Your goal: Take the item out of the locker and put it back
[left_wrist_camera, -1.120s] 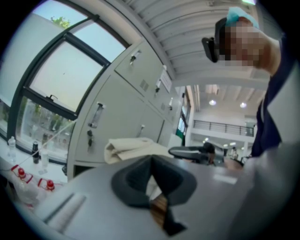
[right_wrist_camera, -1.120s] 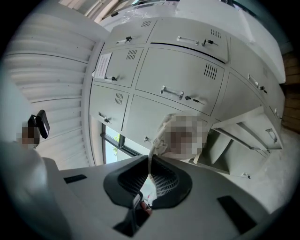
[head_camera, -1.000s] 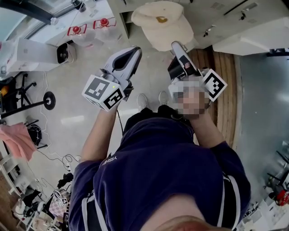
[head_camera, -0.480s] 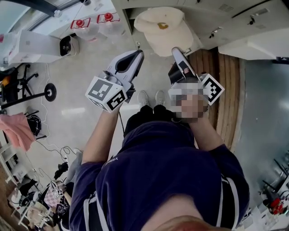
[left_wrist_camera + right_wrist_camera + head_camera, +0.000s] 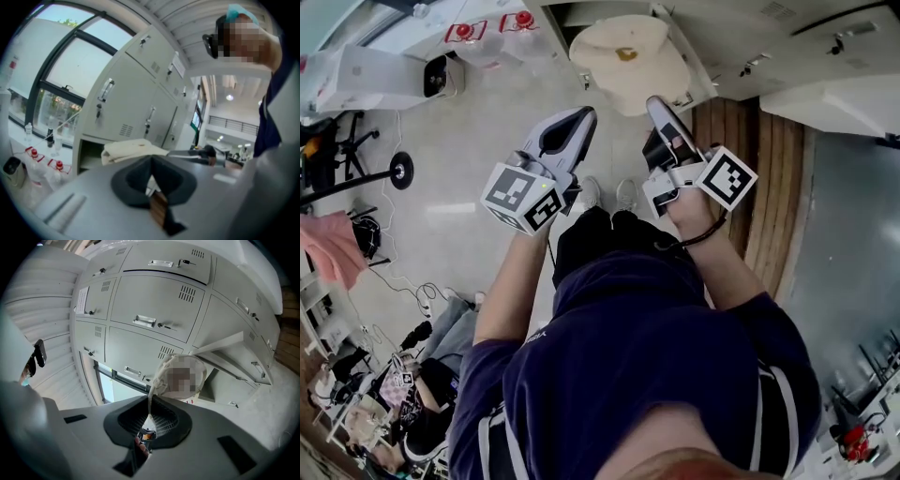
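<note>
Locker corner of a lab or test hall, not a home. In front of me is a bank of grey steel lockers point(image 5: 154, 319) with vents and key handles. Tall framed windows point(image 5: 61, 70) alongside. Bare pale floor point(image 5: 469, 131) with loose cables point(image 5: 412, 298), a wheeled stand point(image 5: 398, 171) and red-capped bottles point(image 5: 523, 21) by the wall.

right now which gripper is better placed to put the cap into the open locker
Right. The right gripper is shut on the edge of the cream cap, close to the open locker. The left gripper is shut with nothing between its jaws.
</note>
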A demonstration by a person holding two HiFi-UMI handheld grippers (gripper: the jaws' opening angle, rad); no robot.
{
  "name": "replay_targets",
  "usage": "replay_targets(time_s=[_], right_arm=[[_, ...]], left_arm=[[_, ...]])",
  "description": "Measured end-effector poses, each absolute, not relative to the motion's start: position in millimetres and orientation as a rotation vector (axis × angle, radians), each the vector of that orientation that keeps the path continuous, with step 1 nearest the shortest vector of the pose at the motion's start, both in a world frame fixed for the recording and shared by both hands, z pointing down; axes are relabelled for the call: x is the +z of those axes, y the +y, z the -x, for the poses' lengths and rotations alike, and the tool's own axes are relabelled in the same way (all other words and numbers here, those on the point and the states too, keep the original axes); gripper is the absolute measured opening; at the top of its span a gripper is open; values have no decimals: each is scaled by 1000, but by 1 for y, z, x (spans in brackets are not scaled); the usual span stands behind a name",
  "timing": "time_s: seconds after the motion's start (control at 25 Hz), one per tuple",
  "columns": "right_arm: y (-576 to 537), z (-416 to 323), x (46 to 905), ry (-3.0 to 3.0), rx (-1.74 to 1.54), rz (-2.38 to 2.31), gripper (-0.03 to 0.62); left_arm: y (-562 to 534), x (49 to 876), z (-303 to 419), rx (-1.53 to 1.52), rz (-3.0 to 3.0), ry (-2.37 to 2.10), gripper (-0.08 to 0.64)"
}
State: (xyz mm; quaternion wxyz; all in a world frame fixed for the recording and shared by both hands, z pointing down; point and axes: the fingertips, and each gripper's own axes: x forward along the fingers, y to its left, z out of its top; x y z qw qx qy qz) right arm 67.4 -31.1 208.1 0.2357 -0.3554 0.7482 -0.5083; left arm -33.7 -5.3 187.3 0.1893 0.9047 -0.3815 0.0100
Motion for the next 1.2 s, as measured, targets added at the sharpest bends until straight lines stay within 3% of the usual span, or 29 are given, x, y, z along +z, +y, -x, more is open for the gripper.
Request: replay_targets(time_s=[0.56, 1.2], right_arm=[[-56, -56, 265, 1987, -1522, 1020, 21], [-110, -23, 377, 1958, -1583, 1086, 21]], left_arm=[[-38, 226, 37, 60, -2501, -1018, 3], [-105, 326, 71, 91, -2477, -963, 3]])
